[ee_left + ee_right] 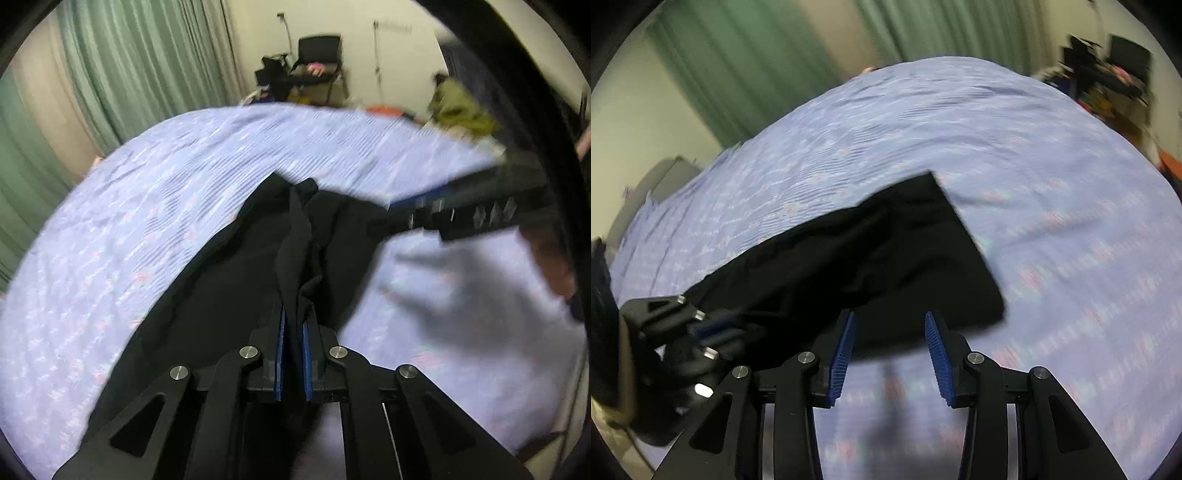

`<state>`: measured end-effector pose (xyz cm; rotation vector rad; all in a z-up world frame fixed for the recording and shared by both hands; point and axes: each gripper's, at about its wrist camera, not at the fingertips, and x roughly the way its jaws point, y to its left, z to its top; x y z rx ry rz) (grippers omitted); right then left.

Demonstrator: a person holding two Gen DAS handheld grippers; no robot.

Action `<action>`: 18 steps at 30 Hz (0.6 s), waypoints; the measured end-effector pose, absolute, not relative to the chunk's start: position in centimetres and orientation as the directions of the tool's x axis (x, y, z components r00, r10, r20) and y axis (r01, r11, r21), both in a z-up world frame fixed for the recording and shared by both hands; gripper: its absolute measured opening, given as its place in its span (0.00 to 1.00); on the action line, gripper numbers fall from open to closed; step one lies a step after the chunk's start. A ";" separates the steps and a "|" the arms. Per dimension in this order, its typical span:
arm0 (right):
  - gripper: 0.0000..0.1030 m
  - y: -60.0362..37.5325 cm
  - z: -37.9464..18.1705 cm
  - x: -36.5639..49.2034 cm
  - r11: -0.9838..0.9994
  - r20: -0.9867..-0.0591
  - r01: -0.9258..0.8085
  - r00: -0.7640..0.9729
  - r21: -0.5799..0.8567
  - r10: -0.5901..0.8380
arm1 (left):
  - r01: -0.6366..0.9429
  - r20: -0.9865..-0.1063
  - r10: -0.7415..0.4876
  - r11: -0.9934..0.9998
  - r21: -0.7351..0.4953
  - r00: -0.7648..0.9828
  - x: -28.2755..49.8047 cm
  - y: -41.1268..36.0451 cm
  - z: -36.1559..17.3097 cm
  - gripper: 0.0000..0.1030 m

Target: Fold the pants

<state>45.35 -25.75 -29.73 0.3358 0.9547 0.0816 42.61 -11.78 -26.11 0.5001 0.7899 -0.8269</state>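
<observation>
Your left gripper (294, 345) is clamped on a bunched fold of the black pants (849, 258), which stretch across the bed (1034, 166) toward 1 o'clock. Your right gripper (889, 354) hangs with fingers apart; the pants' edge lies just ahead at 12 o'clock.

left gripper (295, 332) clamped, right gripper (890, 347) agape
</observation>
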 end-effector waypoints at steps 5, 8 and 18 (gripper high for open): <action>0.61 -27.8 -28.4 39.7 0.930 -0.804 0.185 0.573 0.316 0.159 | 0.825 -0.818 -0.520 0.556 -0.106 0.245 39.5 -12.6 -27.0 0.09; 0.67 -29.0 -28.8 37.3 0.908 -0.803 0.252 0.581 0.335 0.135 | 0.827 -0.850 -0.493 0.544 -0.138 0.183 38.1 -13.4 -29.6 0.09; 0.67 -31.9 -33.8 38.6 0.729 -0.765 0.428 0.611 0.534 0.202 | 0.806 -0.863 -0.480 0.568 -0.170 0.156 38.9 -13.3 -29.6 0.08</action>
